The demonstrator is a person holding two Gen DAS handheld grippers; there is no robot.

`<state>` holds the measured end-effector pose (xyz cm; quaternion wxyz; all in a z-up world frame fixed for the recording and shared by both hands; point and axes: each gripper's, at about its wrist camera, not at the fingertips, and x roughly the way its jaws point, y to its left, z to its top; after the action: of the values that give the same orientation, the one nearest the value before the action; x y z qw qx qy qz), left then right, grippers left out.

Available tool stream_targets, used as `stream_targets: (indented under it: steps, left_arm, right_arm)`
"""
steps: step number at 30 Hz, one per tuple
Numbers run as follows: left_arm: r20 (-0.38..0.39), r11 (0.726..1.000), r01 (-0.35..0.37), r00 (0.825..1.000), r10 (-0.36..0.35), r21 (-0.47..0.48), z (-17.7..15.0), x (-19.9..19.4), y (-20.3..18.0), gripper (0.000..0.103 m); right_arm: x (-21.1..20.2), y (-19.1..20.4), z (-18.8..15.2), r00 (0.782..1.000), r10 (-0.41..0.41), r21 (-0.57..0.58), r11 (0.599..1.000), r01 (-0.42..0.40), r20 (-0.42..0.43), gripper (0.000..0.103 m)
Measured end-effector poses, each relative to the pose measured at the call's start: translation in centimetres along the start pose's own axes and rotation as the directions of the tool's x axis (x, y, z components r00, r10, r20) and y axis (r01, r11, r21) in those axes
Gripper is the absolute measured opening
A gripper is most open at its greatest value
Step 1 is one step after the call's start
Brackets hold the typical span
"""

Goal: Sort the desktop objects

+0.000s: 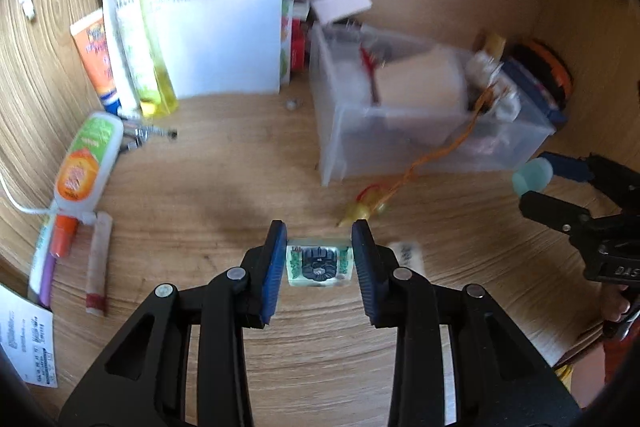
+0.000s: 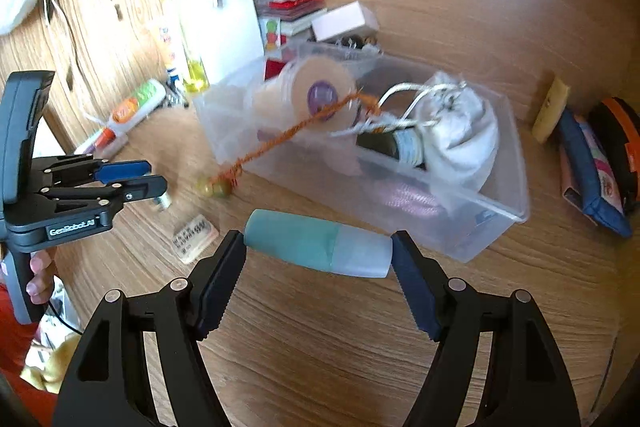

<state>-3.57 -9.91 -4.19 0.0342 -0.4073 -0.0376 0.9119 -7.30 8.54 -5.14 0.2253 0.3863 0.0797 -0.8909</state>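
Note:
My left gripper (image 1: 319, 263) is shut on a small clear block with a green and black print (image 1: 319, 263), held just above the wooden desk. My right gripper (image 2: 318, 251) is shut on a teal tube with a pale cap (image 2: 316, 247), held crosswise in front of the clear plastic bin (image 2: 472, 227). The right gripper and tube also show in the left wrist view (image 1: 532, 177). The left gripper shows at the left of the right wrist view (image 2: 154, 183). The bin (image 1: 332, 131) holds a paper cup, a white pouch and an orange cord that trails out to a yellow bead (image 2: 216, 187).
Tubes and a glue bottle (image 1: 86, 163) lie at the left by a white paper box (image 1: 224, 27). A small label card (image 2: 194, 237) lies on the desk. Pouches (image 2: 596, 171) lean against the right wall. Stacked packets and a white box (image 2: 344, 21) sit behind the bin.

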Motion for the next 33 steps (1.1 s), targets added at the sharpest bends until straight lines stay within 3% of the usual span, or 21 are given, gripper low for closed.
stream_targets:
  steps: [14,21,33]
  left_arm:
    - [0.141,0.998,0.060,0.988,-0.063,0.025,4.5,-2.2,-1.9,0.033]
    - [0.138,0.997,0.069,0.988,-0.073,0.030,6.1,-0.6,-2.2,0.033]
    - [0.118,0.995,0.097,0.988,-0.099,0.019,7.9,2.4,-1.9,0.031]
  right_arm:
    - [-3.2,-1.9,3.4,0.989,-0.019,0.073,0.997,0.009,0.144,0.071]
    - [-2.8,-3.1,5.2,0.984,-0.041,0.078,0.997,0.028,0.171,0.071]
    - [1.3,-4.6,7.7,0.991,-0.038,0.080,0.996,0.027,0.131,0.071]
